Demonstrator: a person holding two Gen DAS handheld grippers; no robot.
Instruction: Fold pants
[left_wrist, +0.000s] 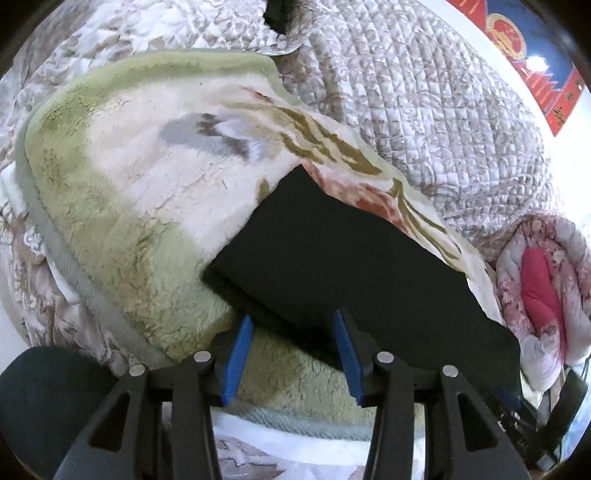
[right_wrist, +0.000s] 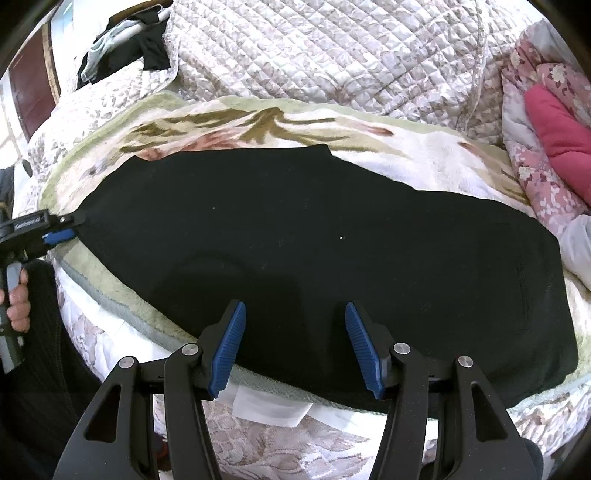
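Observation:
Black pants (right_wrist: 314, 243) lie flat, folded lengthwise into a long strip, on a green and white floral fleece blanket (right_wrist: 424, 155). In the left wrist view the pants (left_wrist: 351, 266) stretch away to the right. My left gripper (left_wrist: 293, 321) is open, its blue pads at the near edge of the leg end, nothing held. It also shows in the right wrist view (right_wrist: 62, 230) at the left end of the pants. My right gripper (right_wrist: 295, 314) is open above the near edge of the pants' middle, holding nothing.
A quilted beige bedspread (right_wrist: 332, 55) covers the bed behind the blanket. A pink floral quilt with a red pillow (right_wrist: 554, 122) lies at the right. Dark clothes (right_wrist: 122, 51) hang at the back left. The bed's near edge (right_wrist: 266, 406) runs under the grippers.

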